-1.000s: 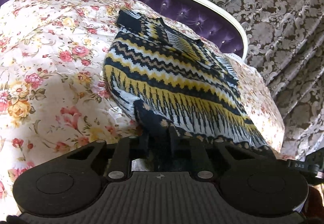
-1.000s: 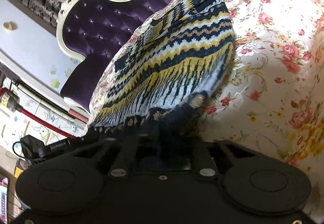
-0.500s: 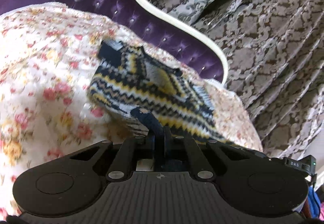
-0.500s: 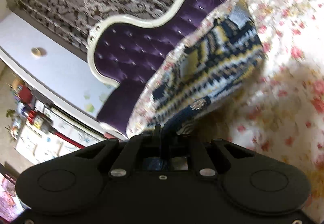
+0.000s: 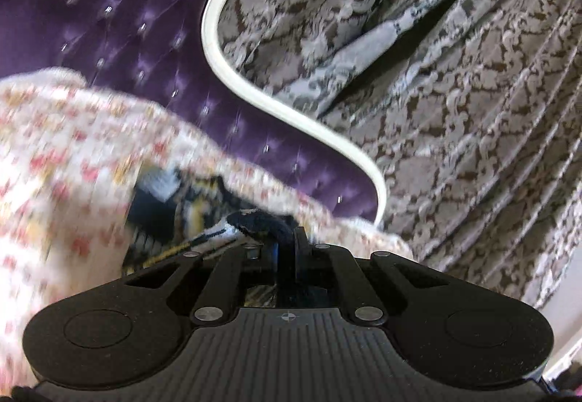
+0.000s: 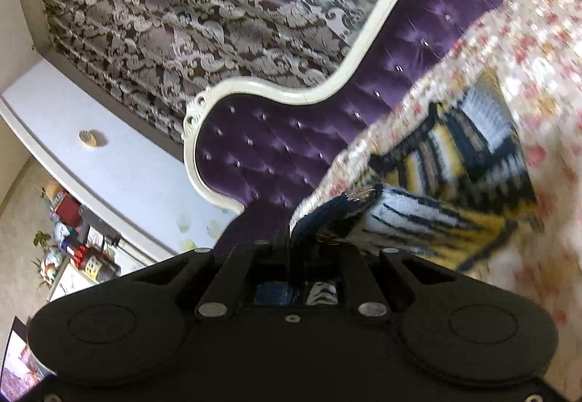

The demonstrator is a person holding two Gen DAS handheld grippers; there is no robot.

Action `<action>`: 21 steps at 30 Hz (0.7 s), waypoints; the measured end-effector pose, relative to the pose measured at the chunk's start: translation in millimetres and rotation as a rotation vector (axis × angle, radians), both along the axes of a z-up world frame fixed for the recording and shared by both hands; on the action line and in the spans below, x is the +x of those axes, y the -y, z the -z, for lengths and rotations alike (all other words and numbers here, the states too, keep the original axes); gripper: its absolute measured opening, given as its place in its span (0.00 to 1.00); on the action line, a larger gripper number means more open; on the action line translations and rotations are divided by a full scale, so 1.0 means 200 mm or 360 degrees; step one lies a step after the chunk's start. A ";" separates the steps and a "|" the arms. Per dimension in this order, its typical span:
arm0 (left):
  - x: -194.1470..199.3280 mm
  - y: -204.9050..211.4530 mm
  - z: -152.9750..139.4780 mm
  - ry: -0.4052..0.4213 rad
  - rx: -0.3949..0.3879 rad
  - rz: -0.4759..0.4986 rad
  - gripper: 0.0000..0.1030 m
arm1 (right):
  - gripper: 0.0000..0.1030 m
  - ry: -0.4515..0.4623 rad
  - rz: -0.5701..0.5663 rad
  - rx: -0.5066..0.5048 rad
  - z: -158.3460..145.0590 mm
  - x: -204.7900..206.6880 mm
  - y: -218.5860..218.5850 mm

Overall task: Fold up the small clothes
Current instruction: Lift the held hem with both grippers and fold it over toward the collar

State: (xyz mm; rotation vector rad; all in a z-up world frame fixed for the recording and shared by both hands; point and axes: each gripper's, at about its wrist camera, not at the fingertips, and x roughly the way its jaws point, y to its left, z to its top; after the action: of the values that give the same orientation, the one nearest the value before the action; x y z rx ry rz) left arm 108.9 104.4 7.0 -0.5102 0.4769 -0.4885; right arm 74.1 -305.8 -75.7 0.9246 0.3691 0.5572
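Observation:
A small knit sweater (image 6: 451, 165) with navy, yellow and white zigzag bands lies on the floral bedspread (image 6: 538, 38). My right gripper (image 6: 291, 238) is shut on its navy hem, lifted off the bed with the cloth curling back toward the rest of the garment. In the left wrist view the same sweater (image 5: 196, 216) is blurred and mostly hidden behind the bedspread (image 5: 65, 133). My left gripper (image 5: 289, 238) is shut on the other hem corner, a navy strip pinched between its fingers.
A purple tufted headboard (image 5: 152, 38) with a white carved frame (image 6: 276, 89) stands behind the bed. Patterned grey curtains (image 5: 454, 75) hang beyond it. A shelf with small items (image 6: 69, 242) sits low at the left in the right wrist view.
Both grippers rose and tilted up with the hem pinched. The left jaws closed fully on the cloth. The sweater's lower edge came off the bed and folded toward the collar.

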 end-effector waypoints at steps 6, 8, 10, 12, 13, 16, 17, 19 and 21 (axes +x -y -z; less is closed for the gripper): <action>0.34 0.04 -0.02 0.0022 -0.0052 -0.0042 0.07 | 0.15 0.0026 0.0050 -0.0021 -0.03 0.34 0.08; 0.47 0.06 0.01 0.0026 -0.0037 -0.0066 0.07 | 0.15 0.0003 0.0076 -0.0022 -0.01 0.46 0.11; 0.58 0.07 0.05 -0.0002 -0.0031 -0.0091 0.07 | 0.15 -0.0034 0.0098 -0.0030 0.03 0.59 0.14; 0.70 0.08 0.12 -0.0057 -0.0018 -0.0119 0.07 | 0.15 -0.0085 0.0115 -0.0070 0.08 0.71 0.15; 0.75 0.09 0.15 -0.0083 -0.0004 -0.0129 0.07 | 0.15 -0.0114 0.0115 -0.0091 0.11 0.77 0.15; 0.88 0.11 0.26 -0.0166 0.0067 -0.0168 0.07 | 0.15 -0.0210 0.0129 -0.0137 0.21 0.92 0.15; 0.92 0.12 0.31 -0.0207 0.0084 -0.0181 0.07 | 0.16 -0.0240 0.0133 -0.0149 0.24 0.95 0.15; 0.97 0.11 0.37 -0.0258 0.0104 -0.0197 0.07 | 0.18 -0.0285 0.0149 -0.0174 0.29 1.01 0.16; 1.01 0.10 0.41 -0.0290 0.0125 -0.0213 0.11 | 0.21 -0.0322 0.0177 -0.0210 0.33 1.04 0.16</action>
State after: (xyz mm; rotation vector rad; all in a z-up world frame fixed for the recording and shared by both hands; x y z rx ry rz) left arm 310.4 83.5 -74.6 -0.5095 0.6295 -0.2952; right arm 282.8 -338.8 -141.5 0.8702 0.5271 0.3336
